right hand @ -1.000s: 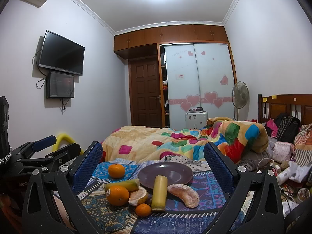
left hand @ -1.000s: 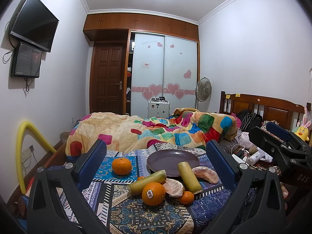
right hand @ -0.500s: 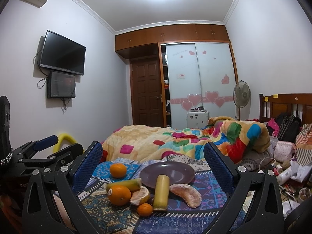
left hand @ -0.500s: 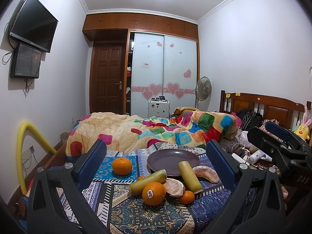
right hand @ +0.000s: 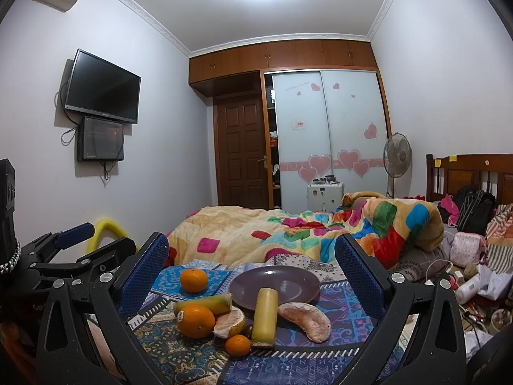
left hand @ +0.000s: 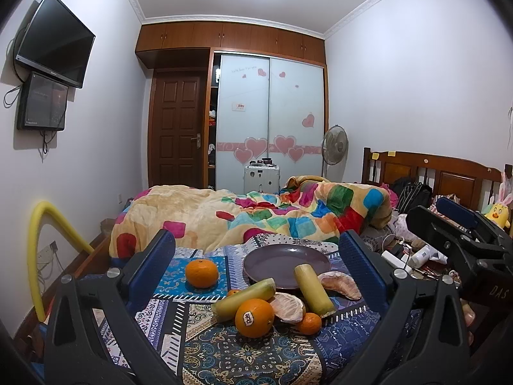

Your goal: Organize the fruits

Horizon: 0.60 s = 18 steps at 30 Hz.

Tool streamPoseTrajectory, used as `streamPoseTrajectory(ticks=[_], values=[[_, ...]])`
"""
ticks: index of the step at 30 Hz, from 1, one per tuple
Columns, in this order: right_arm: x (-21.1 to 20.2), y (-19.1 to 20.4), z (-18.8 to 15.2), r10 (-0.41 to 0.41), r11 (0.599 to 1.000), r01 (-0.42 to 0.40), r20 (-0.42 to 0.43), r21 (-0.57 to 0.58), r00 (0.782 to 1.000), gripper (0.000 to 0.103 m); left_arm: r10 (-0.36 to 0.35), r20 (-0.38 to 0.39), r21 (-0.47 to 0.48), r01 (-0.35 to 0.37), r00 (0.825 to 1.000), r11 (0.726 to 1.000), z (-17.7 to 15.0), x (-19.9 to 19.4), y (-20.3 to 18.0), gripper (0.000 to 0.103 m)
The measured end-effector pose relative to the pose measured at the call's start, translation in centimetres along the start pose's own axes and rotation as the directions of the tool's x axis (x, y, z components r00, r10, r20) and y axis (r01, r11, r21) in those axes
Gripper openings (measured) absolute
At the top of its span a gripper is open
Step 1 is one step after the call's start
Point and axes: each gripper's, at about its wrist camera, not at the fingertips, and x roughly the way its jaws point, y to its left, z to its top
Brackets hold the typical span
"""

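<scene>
So both tools are just hovering at the near edge of the patterned blue cloth [left hand: 224,349] here, nothing picked up. The left gripper [left hand: 256,256] has its blue-padded jaws spread wide with nothing between them, and the right gripper [right hand: 250,256] is the same: wide apart, empty. My guess is they're held back and level like this to frame the whole spread before choosing a first piece.

The round purple plate [left hand: 282,256] sits at the far middle of the cloth, bare, so I'd bet that's where the fruit is meant to end up. Everything else is bunched just near of it, which reads as a starting pile.

Count, as far as I can see:
- 2 larger oranges: a stickered orange [left hand: 254,317] at the near side of the pile, and a lone orange [left hand: 202,272] off to the far left, apart from the rest.
- 1 small tangerine [left hand: 309,323] near right of the stickered one. There's a sliver of something orange behind the pile in the left view, can't tell what.
- 2 yellow-green cut stalk pieces, like sugarcane: one [left hand: 312,288] with its far end resting on the plate rim, the other [left hand: 243,298] lying leftward.
- 2 peeled pomelo segments: one [left hand: 288,308] in the middle of the pile, one [left hand: 341,284] to the right.

Nothing is on the plate properly yet, so organizing hasn't really begun.
</scene>
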Motion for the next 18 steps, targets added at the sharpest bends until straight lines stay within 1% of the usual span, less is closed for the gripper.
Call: streamPoseTrajectory(ticks=[6,9,12,14,18], values=[[0.3,-0.1,-0.3,-0.002,1.0,0.002,-0.006,-0.007,1.0,0.103,0.0,-0.001,0.002,0.0,1.0,1.0,-0.1,0.1,0.0,0.103],[0.6,-0.4,-0.6,-0.015,1.0,0.015,-0.012,-0.004,1.0,0.103,0.011,-0.017,0.008,-0.01,1.0,1.0,-0.4,0.6,0.3,0.103],[1.3,-1.0,-1.1,-0.027,1.0,0.028,-0.038,0.0,0.999,0.103,0.011,-0.057,0.0,-0.011,0.998,1.0,-0.8,1.8,1.0,0.103],[1.9,-1.6,-1.6,-0.045,0.999,0.045,-0.061,0.002,0.997,0.103,0.003,-0.102,-0.009,-0.004,0.995,1.0,-1.2,3.0,1.6,0.103],[3.8,-3.1,-3.2,-0.082,0.997,0.081,-0.139,-0.013,0.987,0.103,0.006,-0.187,0.005,-0.005,0.982,1.0,-2.2,5.8,2.1,0.103]])
